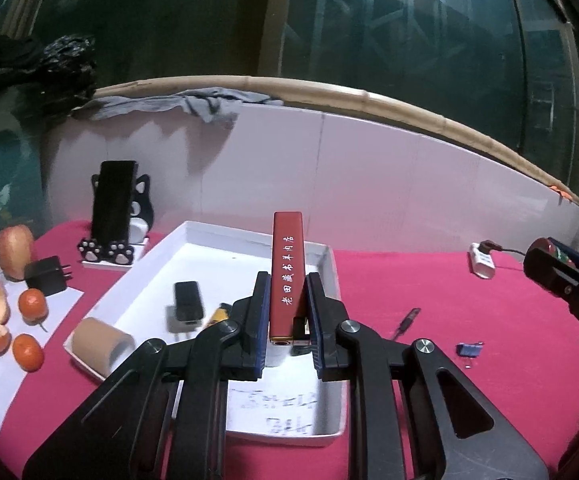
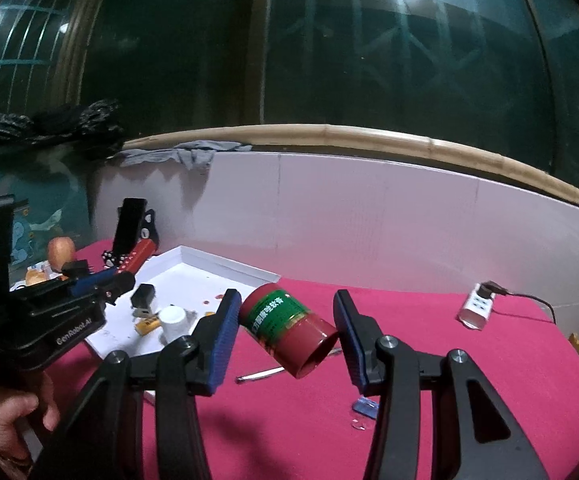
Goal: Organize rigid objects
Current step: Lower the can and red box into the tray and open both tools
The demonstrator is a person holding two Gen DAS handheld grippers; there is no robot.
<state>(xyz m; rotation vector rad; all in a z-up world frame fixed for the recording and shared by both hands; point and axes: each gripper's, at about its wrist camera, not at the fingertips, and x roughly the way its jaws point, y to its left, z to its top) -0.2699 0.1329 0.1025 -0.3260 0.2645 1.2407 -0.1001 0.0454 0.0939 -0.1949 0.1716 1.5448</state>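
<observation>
The white tray [image 1: 331, 276] lies on the red cloth, part-filled. The right gripper [image 2: 285, 334] holds the red canister [image 2: 287, 330] tilted above the cloth; contact on one side unclear. It looks light, rigid and slippery; grip mid-body. The left gripper [image 1: 287, 316] is clamped low on the slim red bar [image 1: 287, 276], upright over the tray.

Left gripper [image 1: 287, 312] fingers [image 1: 260, 312] clamping upright red bar [image 1: 287, 272], above white tray [image 1: 209, 240]

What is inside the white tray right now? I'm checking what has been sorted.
The white tray holds a black charger, a yellow item, a white cup and handwriting on its floor. The left tongs, gripping a red box, cover part of it.
</observation>
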